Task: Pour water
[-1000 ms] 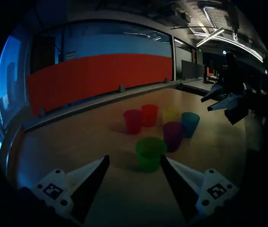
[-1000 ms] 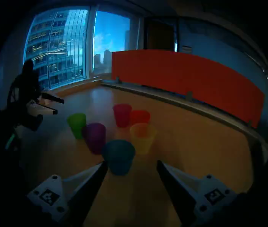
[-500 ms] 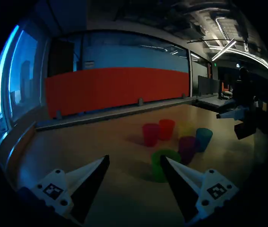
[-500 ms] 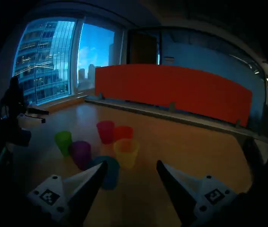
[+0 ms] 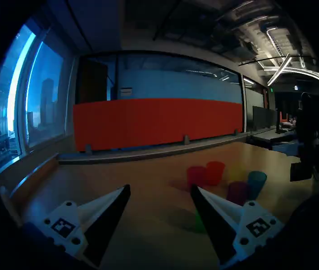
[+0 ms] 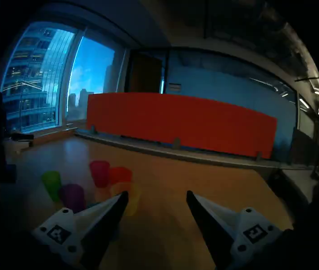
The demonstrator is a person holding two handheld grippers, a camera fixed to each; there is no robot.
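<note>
The left hand-held gripper (image 5: 160,188) and right hand-held gripper (image 6: 156,194) are held wide open, with nothing gripped. The cups (image 5: 215,171) are clustered on the surface (image 5: 150,180), off to one side of each. Because they are so closely packed, neighbours could be toppled when one is gripped. No legible writing is noted.

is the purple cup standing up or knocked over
Upright: the purple cup stands on its base on the table, rim up, next to the green cup. Its contents cannot be told.
</note>
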